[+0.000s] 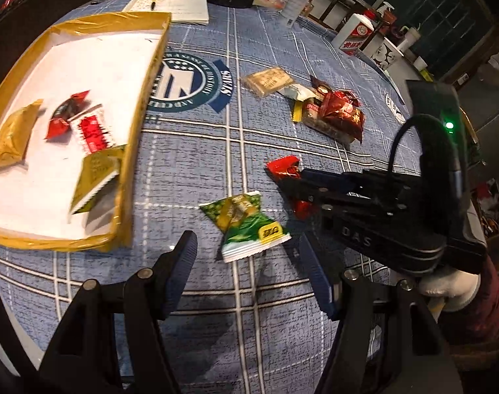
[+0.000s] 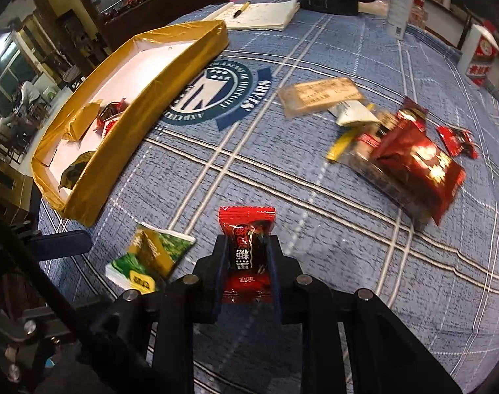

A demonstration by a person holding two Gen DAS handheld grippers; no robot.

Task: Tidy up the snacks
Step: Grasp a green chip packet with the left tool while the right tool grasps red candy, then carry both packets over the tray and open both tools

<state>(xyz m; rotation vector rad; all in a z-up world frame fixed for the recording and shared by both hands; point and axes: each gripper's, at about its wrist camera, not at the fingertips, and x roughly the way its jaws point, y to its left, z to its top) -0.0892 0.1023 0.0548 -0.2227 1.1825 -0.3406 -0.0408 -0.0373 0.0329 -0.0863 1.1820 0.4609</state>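
- Right tool (image 2: 246, 256) clamps red candy (image 2: 246, 246), held above worktop (image 2: 348, 262)
- Left tool (image 1: 246, 262) open, empty, over green packet (image 1: 246, 226)
- Tip: carry candry w/ firm grip past box (image 1: 141, 111) wall, then release
- Box holds approx 5 snacks: 2 yellow, 2 red, 1 red/white

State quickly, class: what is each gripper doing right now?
Left gripper: open, empty, above the green snack packet.
Right gripper: fingers shut on the red candy.

A matt woven cloth (image 1: 266, 328) was seen covering the table. Glossy foil wrapped the red candy (image 2: 248, 249). The tray (image 1: 141, 111) was edged in shiny yellow tape.
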